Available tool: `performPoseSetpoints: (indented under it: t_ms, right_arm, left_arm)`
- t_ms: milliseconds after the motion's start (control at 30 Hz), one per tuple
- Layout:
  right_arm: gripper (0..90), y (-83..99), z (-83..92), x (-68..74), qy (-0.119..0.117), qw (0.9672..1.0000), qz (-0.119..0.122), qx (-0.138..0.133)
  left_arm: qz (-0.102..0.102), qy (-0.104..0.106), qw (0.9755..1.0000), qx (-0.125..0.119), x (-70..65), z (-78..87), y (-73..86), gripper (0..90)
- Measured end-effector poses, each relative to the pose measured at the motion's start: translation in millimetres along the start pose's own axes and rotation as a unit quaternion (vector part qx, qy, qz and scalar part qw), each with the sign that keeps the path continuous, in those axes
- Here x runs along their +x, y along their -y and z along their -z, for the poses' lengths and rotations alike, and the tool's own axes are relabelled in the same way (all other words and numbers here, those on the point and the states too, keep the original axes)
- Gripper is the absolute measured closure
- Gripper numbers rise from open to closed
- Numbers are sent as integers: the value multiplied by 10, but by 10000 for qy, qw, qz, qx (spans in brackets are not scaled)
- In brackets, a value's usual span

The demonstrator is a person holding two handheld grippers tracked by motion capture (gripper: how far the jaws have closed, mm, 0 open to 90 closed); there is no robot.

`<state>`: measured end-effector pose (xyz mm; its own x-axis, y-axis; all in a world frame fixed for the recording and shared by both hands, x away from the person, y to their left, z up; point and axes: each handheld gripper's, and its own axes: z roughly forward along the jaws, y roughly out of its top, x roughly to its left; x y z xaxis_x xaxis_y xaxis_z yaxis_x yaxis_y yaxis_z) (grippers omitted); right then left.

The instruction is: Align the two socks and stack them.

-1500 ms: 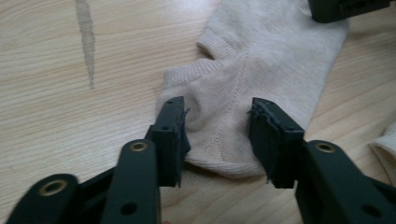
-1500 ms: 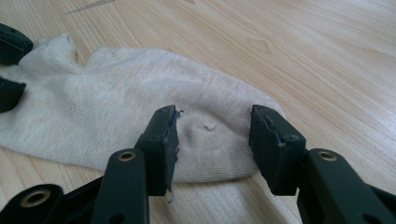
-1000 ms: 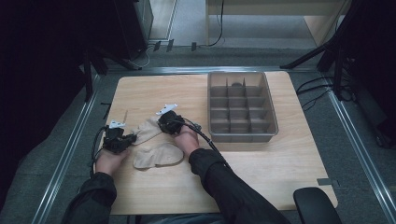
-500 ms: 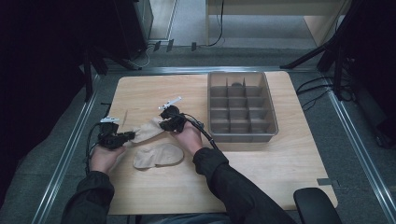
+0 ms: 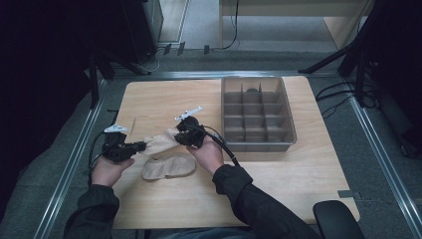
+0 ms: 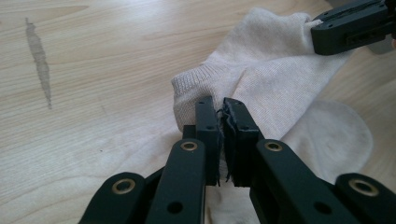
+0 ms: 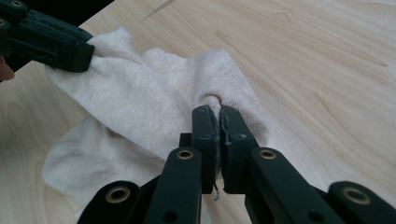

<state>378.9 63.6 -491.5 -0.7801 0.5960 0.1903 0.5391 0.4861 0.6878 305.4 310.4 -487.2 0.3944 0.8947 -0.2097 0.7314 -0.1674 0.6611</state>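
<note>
Left claw (image 5: 141, 146) and right claw (image 5: 175, 138) each pinch an end of a beige sock (image 5: 158, 142), stretched above a second sock (image 5: 168, 166) lying lower left of centre on the table (image 5: 298, 174).

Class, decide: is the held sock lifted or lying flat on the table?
Lifted: the held sock hangs stretched between left gripper and right gripper.

A pale wooden table (image 5: 164, 99) carries the things. A grey tray (image 5: 287, 124) with compartments sits on its far right part, and a beige sock (image 5: 168, 167) lies flat near the front edge at the left. A dark streak (image 6: 39, 60) marks the wood.
</note>
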Motion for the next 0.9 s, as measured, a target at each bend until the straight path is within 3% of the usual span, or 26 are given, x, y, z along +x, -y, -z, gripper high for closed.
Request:
performPoseSetpoints:
  t_ms: [200,400,533,733,900]
  right_arm:
    - [857,129,120,119,27,10000,-53,23]
    - [856,311,289,275,31,9998,33,-170]
    - [853,417,351,345,-50,9998,-39,-202]
    - [846,602,304,418,-134,9998,31,-118]
    - [776,718,165,417,-170,9998,125,11]
  left_arm:
    - [-14,96,9999,47,-67,45,54,848]
    - [-134,159,9997,125,-183,125,142,848]
    - [-182,196,9994,201,-234,151,229,846]
    - [-234,209,9981,539,-243,50,321,843]
    - [-180,192,9966,786,-176,-38,382,832]
